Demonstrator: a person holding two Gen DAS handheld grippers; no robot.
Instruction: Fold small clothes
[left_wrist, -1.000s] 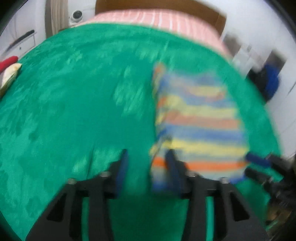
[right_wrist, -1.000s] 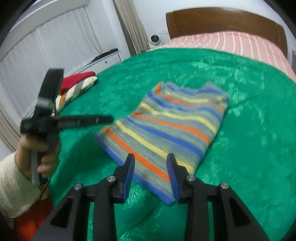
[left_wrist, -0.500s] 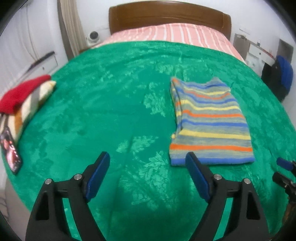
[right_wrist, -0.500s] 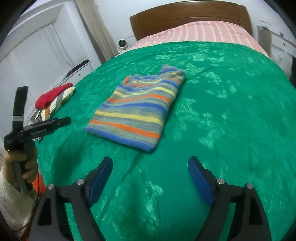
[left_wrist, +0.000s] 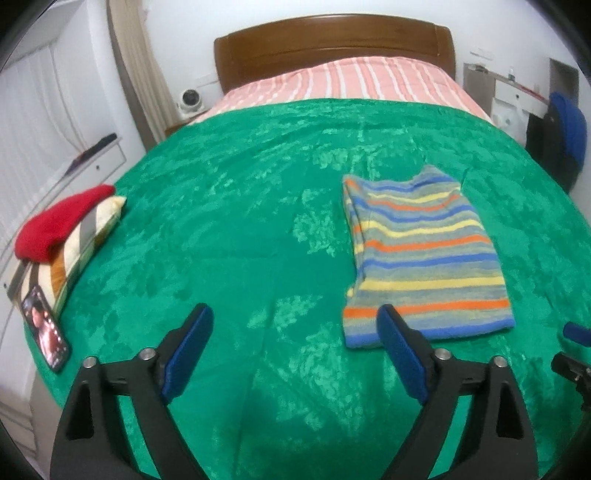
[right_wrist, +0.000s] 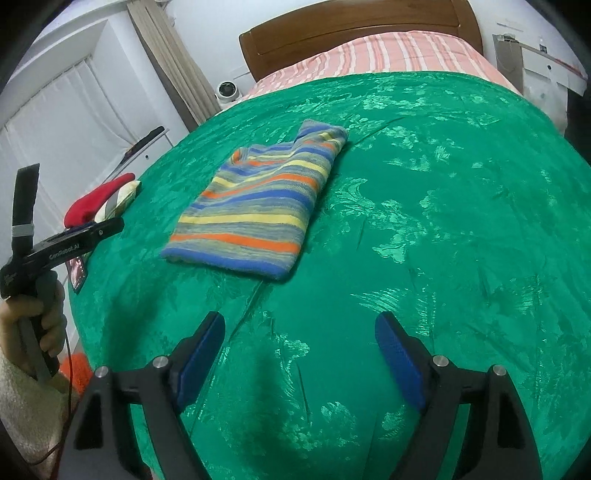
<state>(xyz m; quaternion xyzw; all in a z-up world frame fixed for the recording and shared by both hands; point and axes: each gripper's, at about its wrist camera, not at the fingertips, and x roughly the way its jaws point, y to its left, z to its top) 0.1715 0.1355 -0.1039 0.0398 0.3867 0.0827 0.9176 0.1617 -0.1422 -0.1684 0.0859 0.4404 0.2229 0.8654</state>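
Sweater folded, both my jaws apart and empty.
Striped knitted sweater (left_wrist: 424, 254) rests on green bedspread (left_wrist: 229, 236); left jaws, widening, could snag its hem.

Knitted sweater (left_wrist: 424, 254), glossy bedspread (left_wrist: 221, 240)

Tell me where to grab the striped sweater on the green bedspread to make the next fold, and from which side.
Probably take the striped sweater by its near hem corners, coming in low from the foot of the bed. It lies flat, long axis running toward the headboard, and that blue-edged hem is the edge nearest both grippers. The left gripper, its jaws opening and empty, sits just short of the left corner.
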